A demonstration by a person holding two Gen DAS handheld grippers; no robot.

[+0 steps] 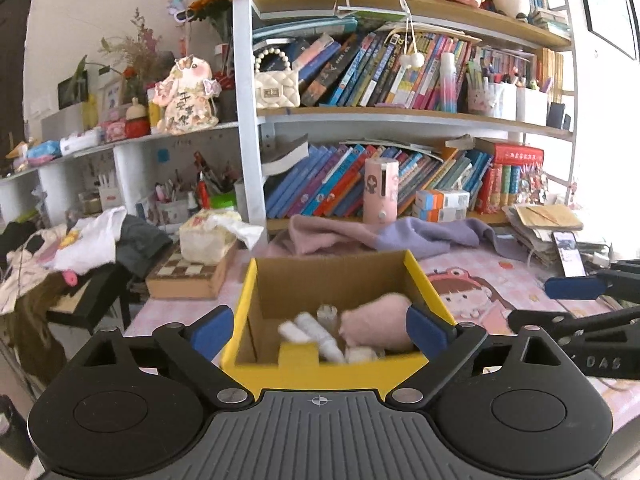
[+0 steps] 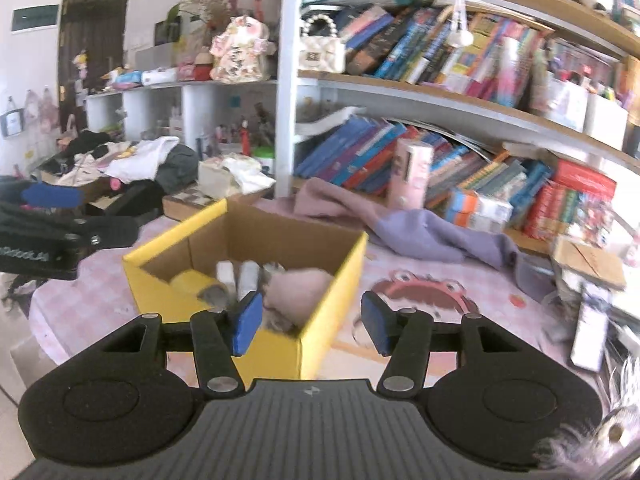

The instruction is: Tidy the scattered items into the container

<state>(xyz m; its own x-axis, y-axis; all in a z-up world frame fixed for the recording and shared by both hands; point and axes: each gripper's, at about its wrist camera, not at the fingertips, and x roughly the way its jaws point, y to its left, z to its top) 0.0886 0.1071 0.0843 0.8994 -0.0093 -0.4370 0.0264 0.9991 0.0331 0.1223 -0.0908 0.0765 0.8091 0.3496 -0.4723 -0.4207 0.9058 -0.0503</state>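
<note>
A yellow cardboard box (image 1: pixel 424 280) stands open on the pink desk mat. Inside lie a pink fuzzy pouch (image 1: pixel 378 320), two white tubes (image 1: pixel 312 332) and a small clear bottle (image 1: pixel 328 314). My left gripper (image 1: pixel 319 332) hovers in front of the box's near wall, open wide and empty. In the right wrist view the same box (image 2: pixel 344 276) sits ahead and to the left. My right gripper (image 2: pixel 312 325) stands open near its right front corner with nothing between the pads. Each gripper's blue pad (image 1: pixel 576 288) (image 2: pixel 52 196) shows at the edge of the other's view.
A pink and purple cloth (image 1: pixel 400 234) lies behind the box, in front of a packed bookshelf (image 1: pixel 400 116). A tissue box (image 1: pixel 208 240) on a chessboard case, and a clothes pile (image 1: pixel 88 248), sit left. A phone (image 1: pixel 568 252), paper stacks and a white remote (image 2: pixel 590 332) lie right.
</note>
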